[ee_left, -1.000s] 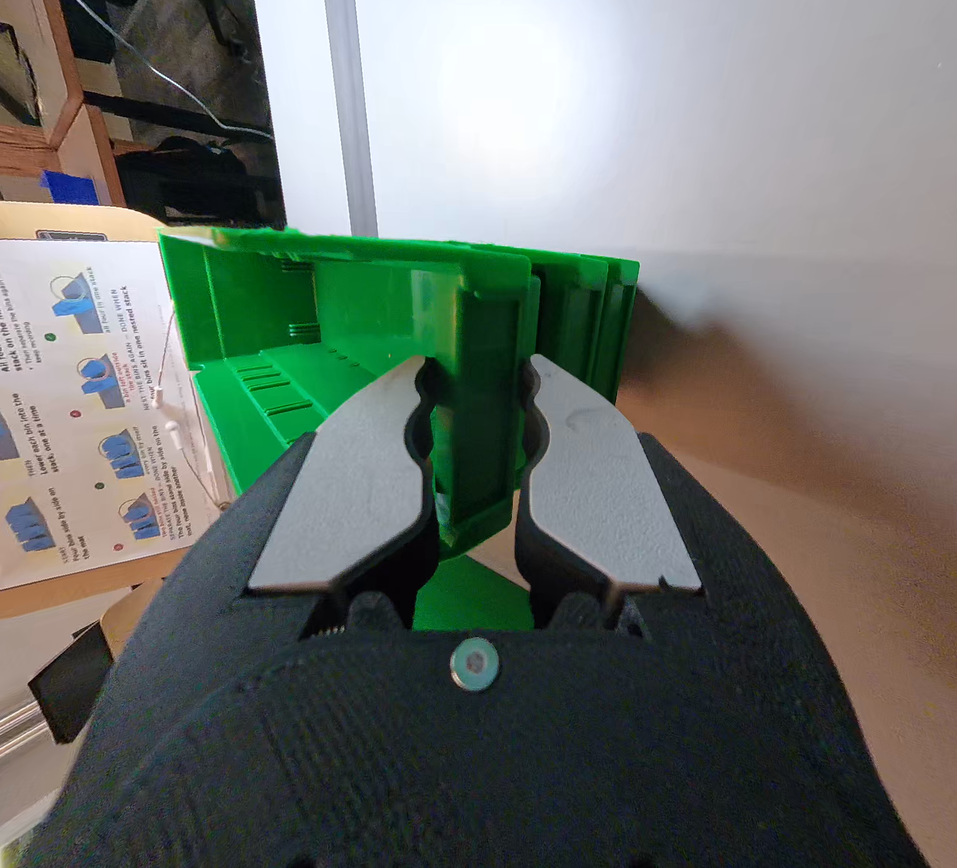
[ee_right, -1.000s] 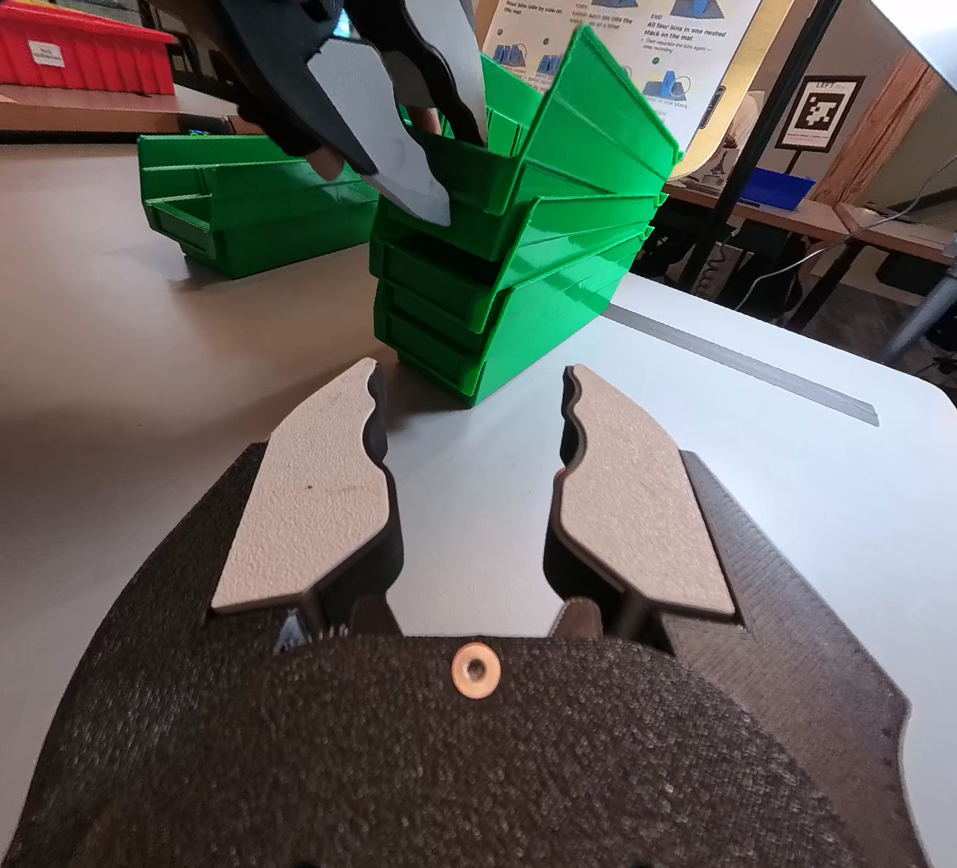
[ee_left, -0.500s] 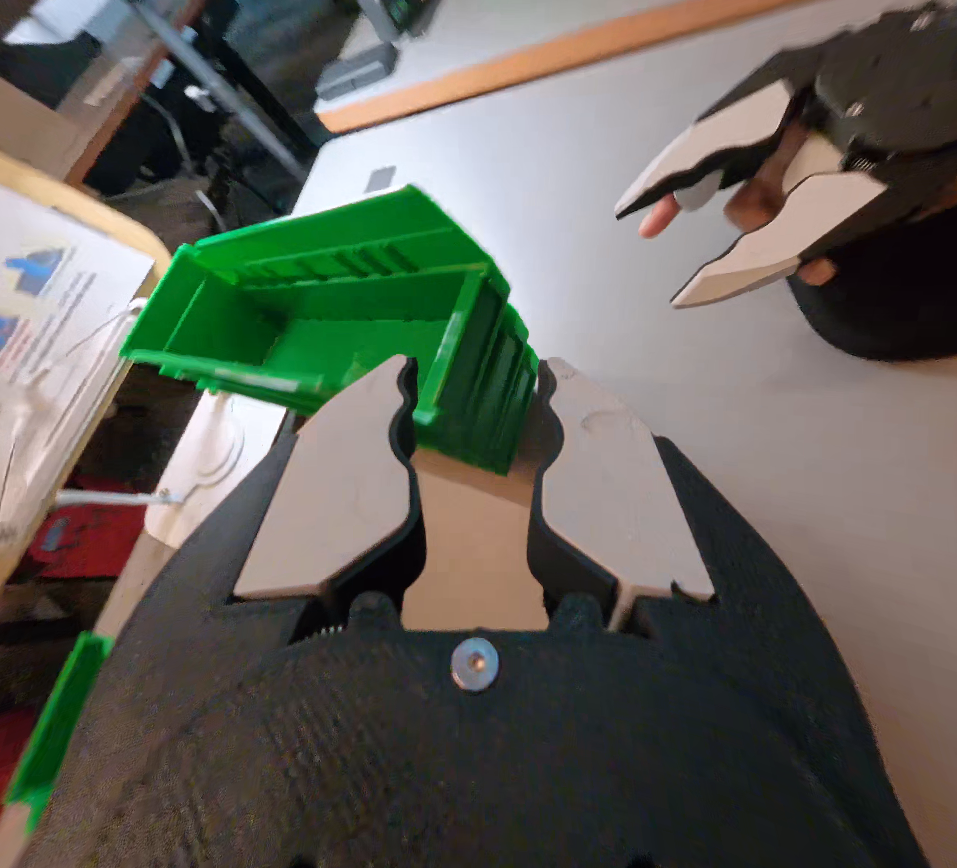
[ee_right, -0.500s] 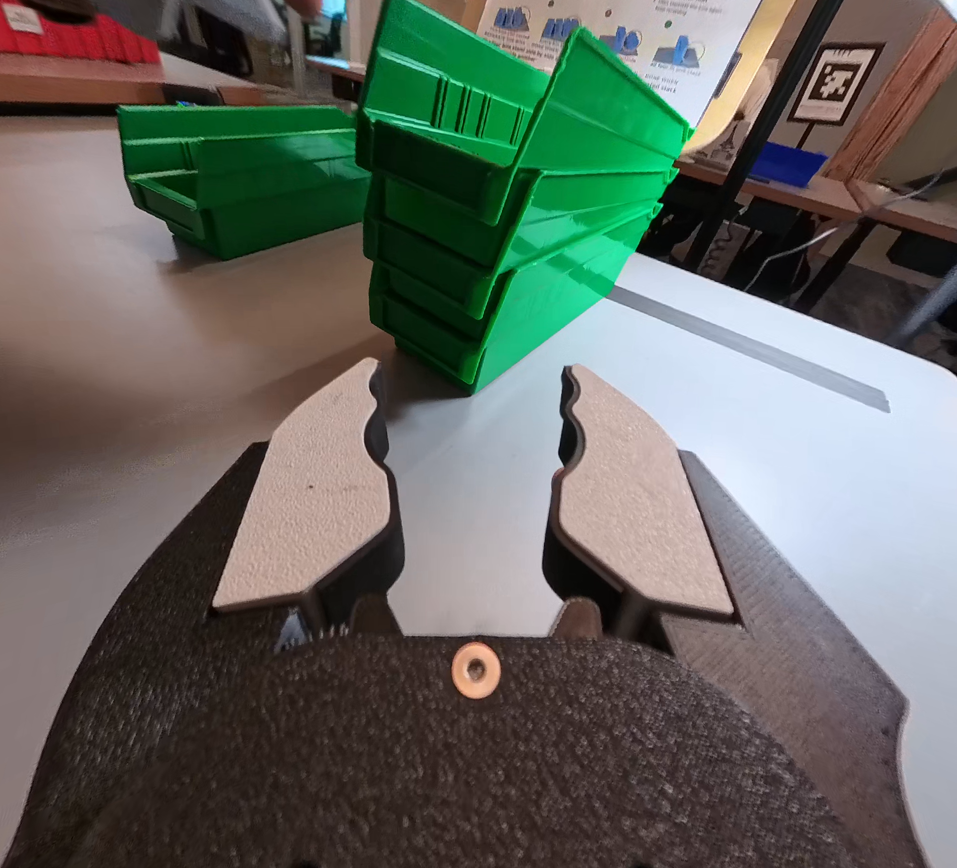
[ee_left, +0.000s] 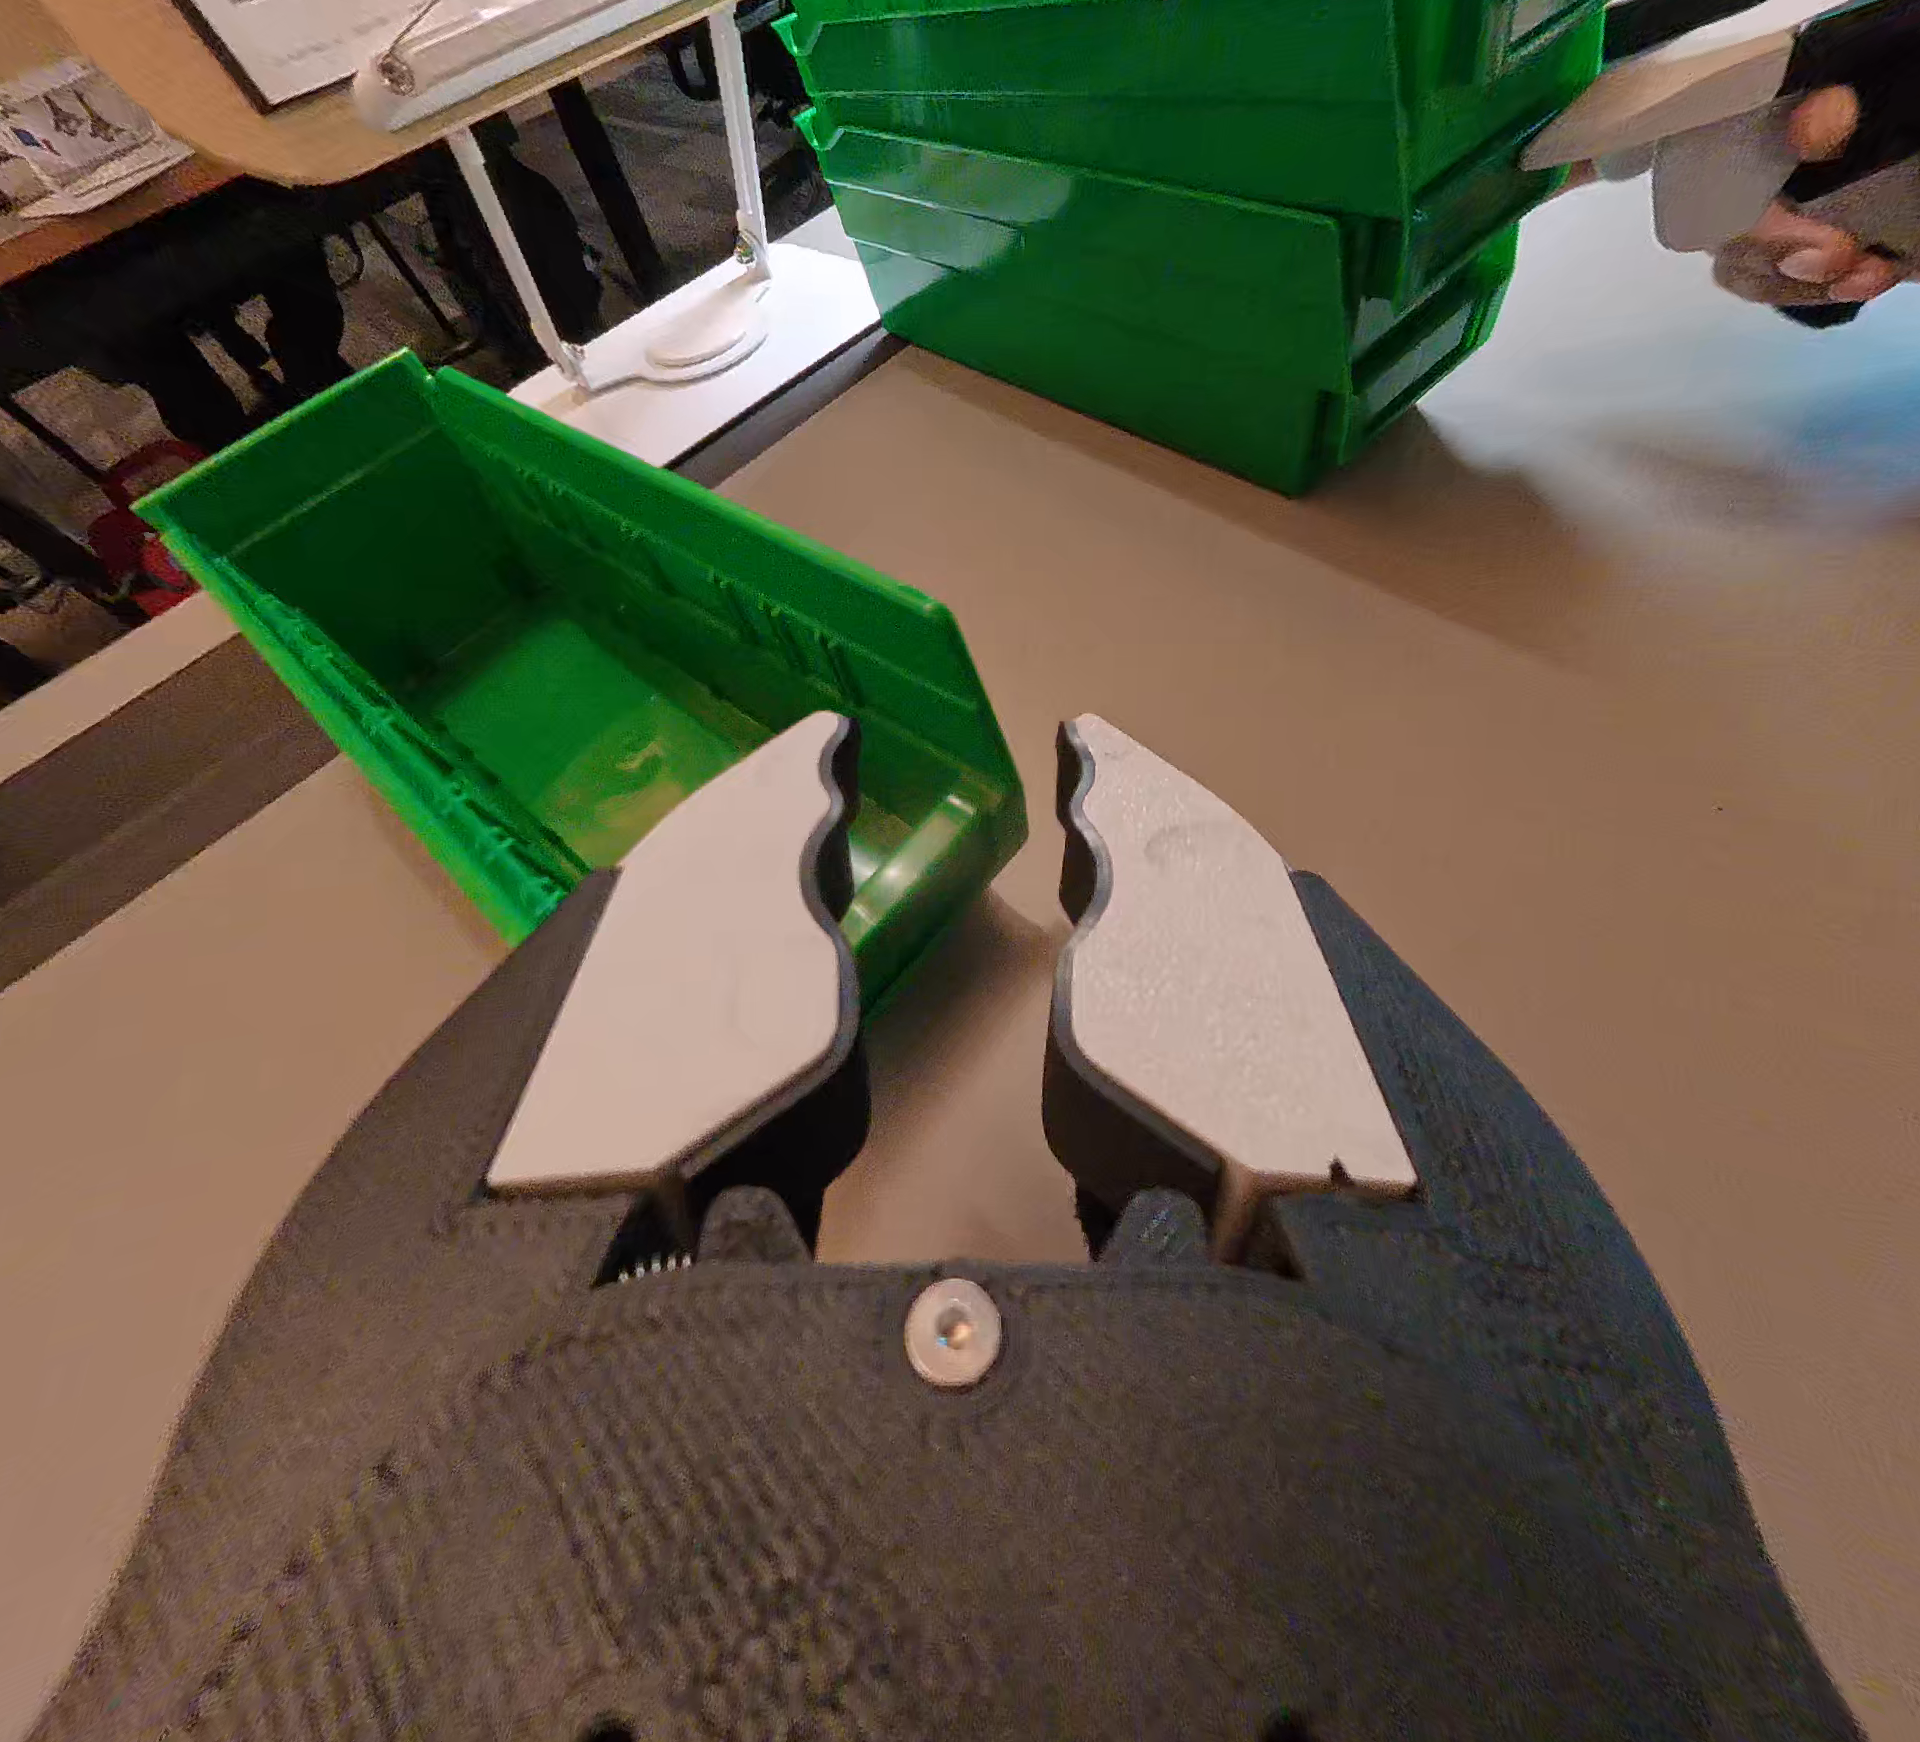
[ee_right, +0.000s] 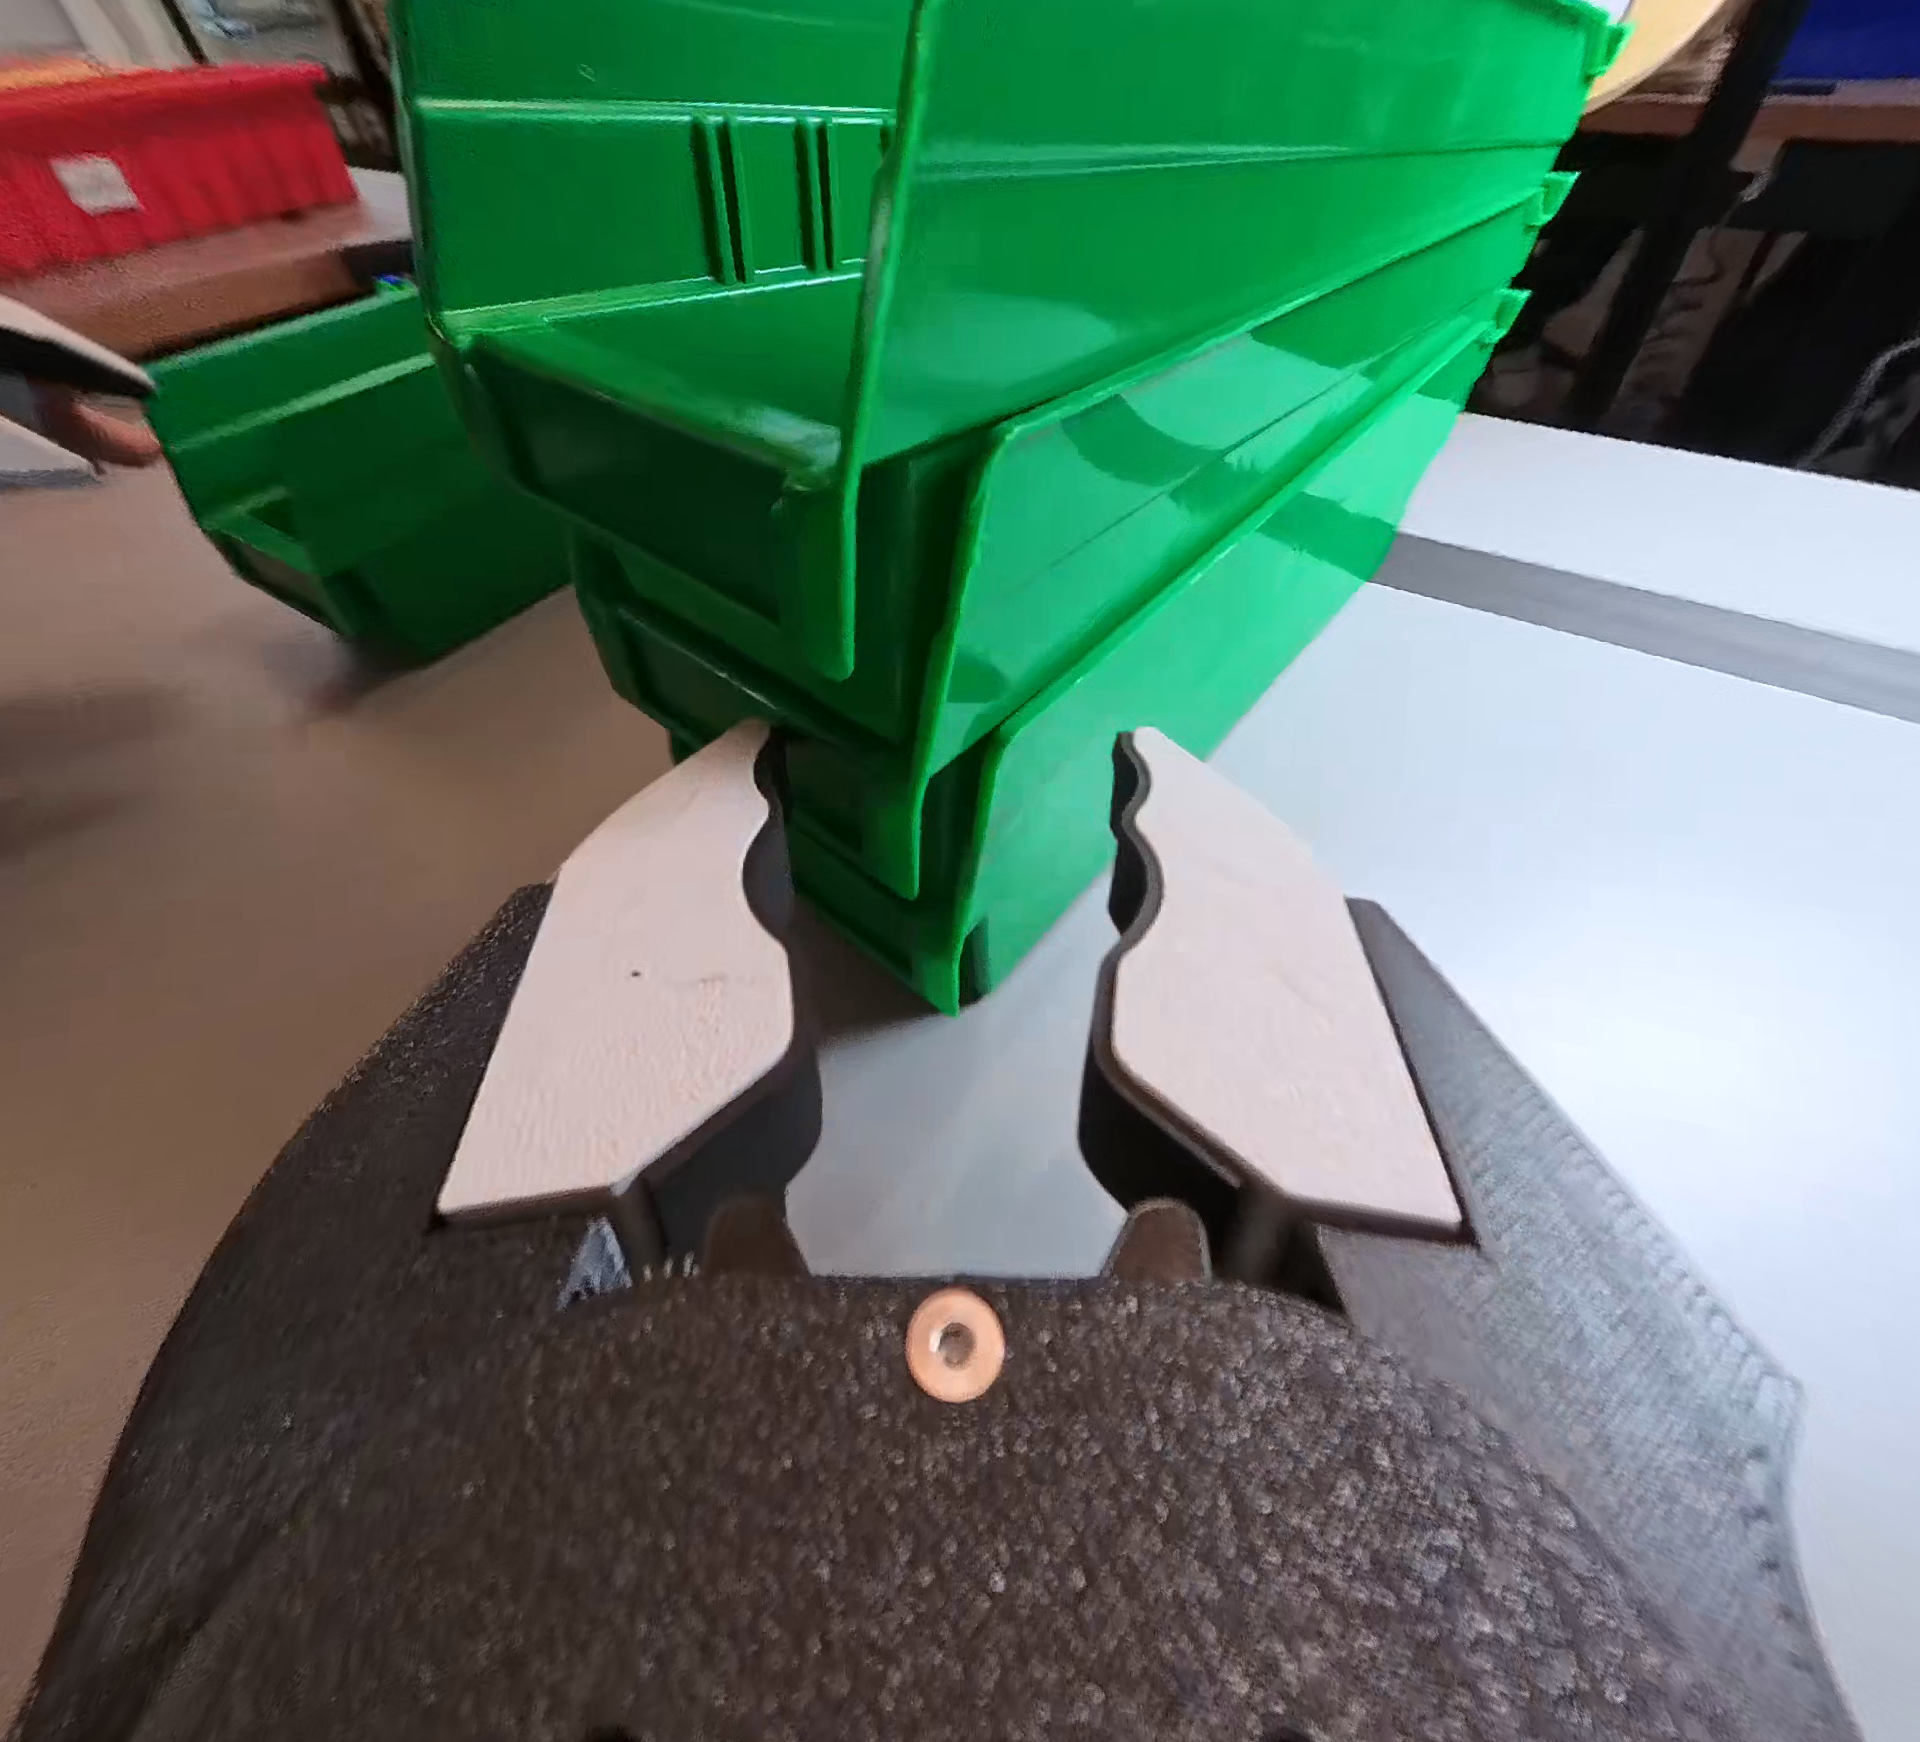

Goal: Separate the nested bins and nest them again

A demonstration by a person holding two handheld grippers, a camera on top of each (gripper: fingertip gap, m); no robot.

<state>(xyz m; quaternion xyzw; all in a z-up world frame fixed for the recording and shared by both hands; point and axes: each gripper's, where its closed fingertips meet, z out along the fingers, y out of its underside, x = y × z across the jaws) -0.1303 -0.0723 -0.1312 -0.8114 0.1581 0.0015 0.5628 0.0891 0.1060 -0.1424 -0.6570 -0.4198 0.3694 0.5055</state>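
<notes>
**One bin out, the stack waiting on the table**

The left gripper [ee_left: 954, 736] is hovering with its fingers spread and nothing between them, right over the front corner of one single green bin [ee_left: 582, 653], which is sitting alone on the tan table [ee_left: 1455, 757]. Beyond it, the nested stack [ee_left: 1174, 165] is standing upright; three bins are countable in it, possibly more. The right gripper [ee_right: 940, 747] is sitting at the stack's [ee_right: 1039, 404] lowest front corner, fingers spread wide on either side and gripping nothing. A red bin [ee_right: 156, 154] is showing behind.
</notes>
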